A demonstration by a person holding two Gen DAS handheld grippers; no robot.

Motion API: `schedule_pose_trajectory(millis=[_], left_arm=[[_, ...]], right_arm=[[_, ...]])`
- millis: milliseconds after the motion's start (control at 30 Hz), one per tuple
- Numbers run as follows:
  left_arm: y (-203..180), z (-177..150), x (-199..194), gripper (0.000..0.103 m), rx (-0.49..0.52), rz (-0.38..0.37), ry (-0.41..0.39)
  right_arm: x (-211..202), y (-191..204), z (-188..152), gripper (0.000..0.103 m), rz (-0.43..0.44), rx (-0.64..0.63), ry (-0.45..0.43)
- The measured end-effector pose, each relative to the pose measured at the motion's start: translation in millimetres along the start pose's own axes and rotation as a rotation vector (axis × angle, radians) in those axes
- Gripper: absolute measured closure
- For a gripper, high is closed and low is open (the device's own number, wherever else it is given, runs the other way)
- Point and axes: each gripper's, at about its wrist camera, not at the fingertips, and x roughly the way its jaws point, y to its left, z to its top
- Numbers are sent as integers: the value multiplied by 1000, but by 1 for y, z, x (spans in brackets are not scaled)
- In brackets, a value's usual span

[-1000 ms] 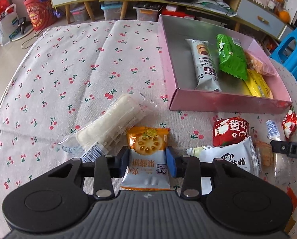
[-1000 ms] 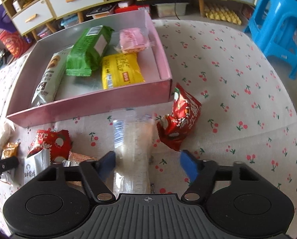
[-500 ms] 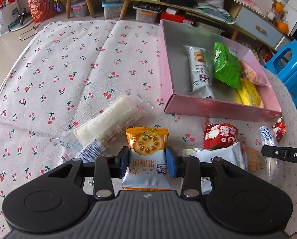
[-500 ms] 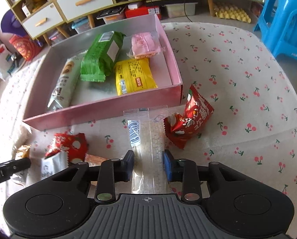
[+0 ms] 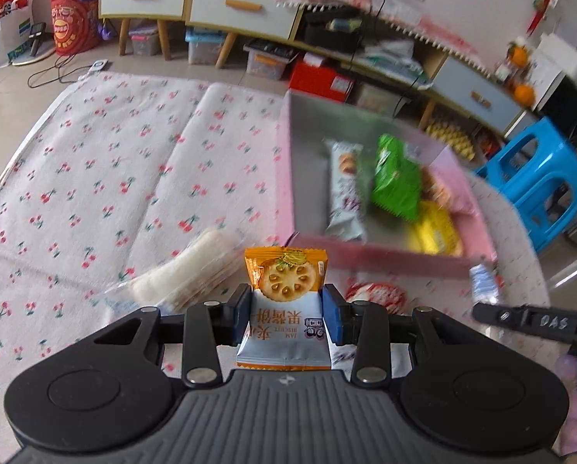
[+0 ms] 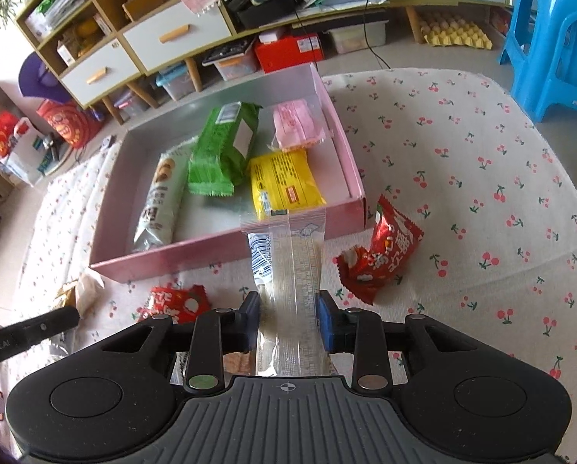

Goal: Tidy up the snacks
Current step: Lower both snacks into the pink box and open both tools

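My left gripper (image 5: 286, 315) is shut on an orange and white biscuit packet (image 5: 285, 301) and holds it above the cloth, left of the pink box (image 5: 365, 259). My right gripper (image 6: 288, 323) is shut on a clear wafer packet (image 6: 292, 270) and holds it lifted in front of the pink box's (image 6: 180, 257) near wall. The box holds a grey biscuit pack (image 6: 160, 201), a green pack (image 6: 222, 150), a yellow pack (image 6: 282, 183) and a pink pack (image 6: 298, 123).
On the cherry-print cloth lie a white rice-cracker pack (image 5: 187, 274), a small red packet (image 6: 176, 303) and a larger red packet (image 6: 385, 253). A blue stool (image 6: 555, 38) stands at the right. Cabinets (image 6: 180, 34) line the back.
Both grippers have risen with their packets. The right gripper closed on the clear wafer packet a second ago and lifted it off the cloth. The left view is blurred by motion.
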Motion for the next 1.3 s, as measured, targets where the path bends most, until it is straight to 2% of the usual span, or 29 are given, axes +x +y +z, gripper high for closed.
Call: schedule_pose_trajectory(millis=[333, 533, 733, 967, 1300], left_arm=[[-34, 21, 16, 67, -70, -109, -76], [-50, 39, 44, 67, -120, -174, -78], [-54, 35, 61, 67, -123, -188, -99], [-53, 30, 71, 66, -132, -162, -99], [-48, 26, 51, 49, -139, -167, -116]], right_arm=[[-10, -4, 7, 73, 24, 39, -33], [-15, -9, 15, 73, 55, 71, -52], [-14, -15, 24, 73, 54, 87, -66], [-9, -22, 31, 73, 63, 104, -103], [-12, -24, 38, 73, 131, 134, -141]])
